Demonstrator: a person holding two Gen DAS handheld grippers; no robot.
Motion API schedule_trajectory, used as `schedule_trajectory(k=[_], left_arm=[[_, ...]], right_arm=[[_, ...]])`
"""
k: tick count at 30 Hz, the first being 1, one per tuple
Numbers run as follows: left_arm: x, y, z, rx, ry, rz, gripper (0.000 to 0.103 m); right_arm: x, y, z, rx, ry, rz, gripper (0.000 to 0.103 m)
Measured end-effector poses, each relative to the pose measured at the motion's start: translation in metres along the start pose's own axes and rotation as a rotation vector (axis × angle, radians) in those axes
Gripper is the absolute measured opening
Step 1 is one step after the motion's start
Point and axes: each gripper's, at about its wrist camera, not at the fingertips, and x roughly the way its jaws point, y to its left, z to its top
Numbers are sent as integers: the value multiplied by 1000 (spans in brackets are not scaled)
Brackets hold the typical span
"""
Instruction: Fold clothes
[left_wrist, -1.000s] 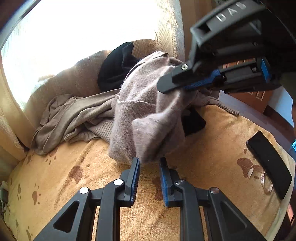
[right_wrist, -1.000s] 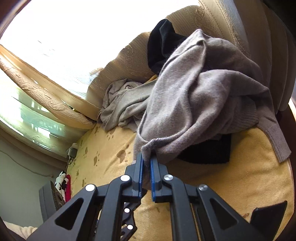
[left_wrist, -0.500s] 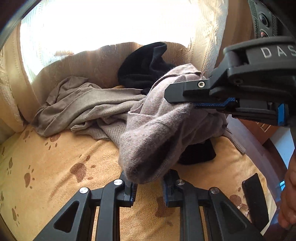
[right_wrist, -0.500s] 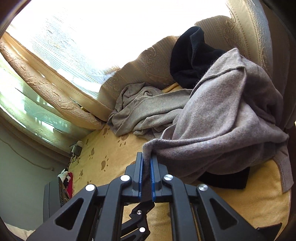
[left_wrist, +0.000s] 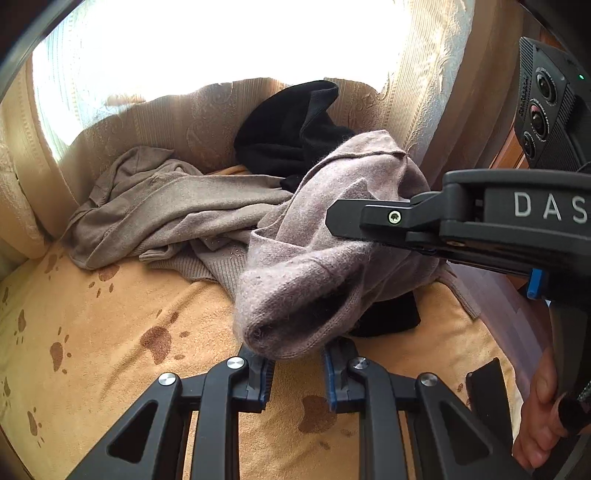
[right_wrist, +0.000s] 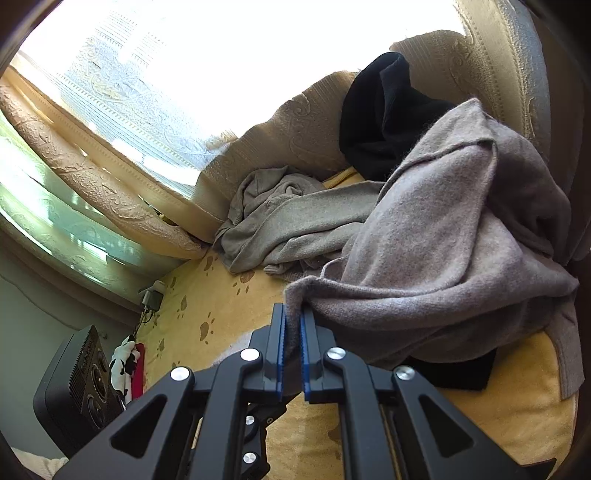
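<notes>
Left wrist view: the left gripper (left_wrist: 297, 373) sits low over a yellow paw-print blanket (left_wrist: 110, 332). A rolled end of a mauve-grey sweater (left_wrist: 314, 280) hangs down between its blue pads; the jaws stand partly apart, and the cloth hides the contact, so whether they are pinching it I cannot tell. The right gripper (left_wrist: 343, 225) reaches in from the right, its black fingers lying across the upper part of the same garment. A person's hand (left_wrist: 543, 417) is at the lower right edge. Behind the sweater lie a crumpled beige garment (left_wrist: 177, 210) and a black garment (left_wrist: 295, 125) propped against the cushioned back.

Right wrist view: here the right gripper (right_wrist: 291, 350) has its jaws pressed almost together on a thin edge of the mauve-grey sweater (right_wrist: 461, 251), which rises from the pads and drapes in a bunched mass to the right, partly off the blanket and over a dark item beneath.

Assessment: the step in hand appears to be lifting the sweater clear of the pile, before any fold is made. The next move likely calls for separating the two held points to spread the garment, then laying it flat on bare blanket. Risk: a weak left-side hold may let the rolled end slip.
</notes>
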Motion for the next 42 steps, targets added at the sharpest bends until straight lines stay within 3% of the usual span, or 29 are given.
schedule_trajectory(k=[4,13,21,31,42], left_arm=[[2,-4,7,0,-24,1,23],[13,-36,60,82,-33,76,23],[2,-50,97,127,-114,39,23],[-2,-70,101,218,-154,56,22],[9,-106,120,366,-141,94,22]], right_arm=[[-5,-5,2,9,-18,-2,8],[-22,-21,12,54,-82,-20,8],[-42,-29,32,80,-170,-20,8],[-49,-41,33,107,-199,-11,9],[-65,-69,33,170,-255,-17,11]])
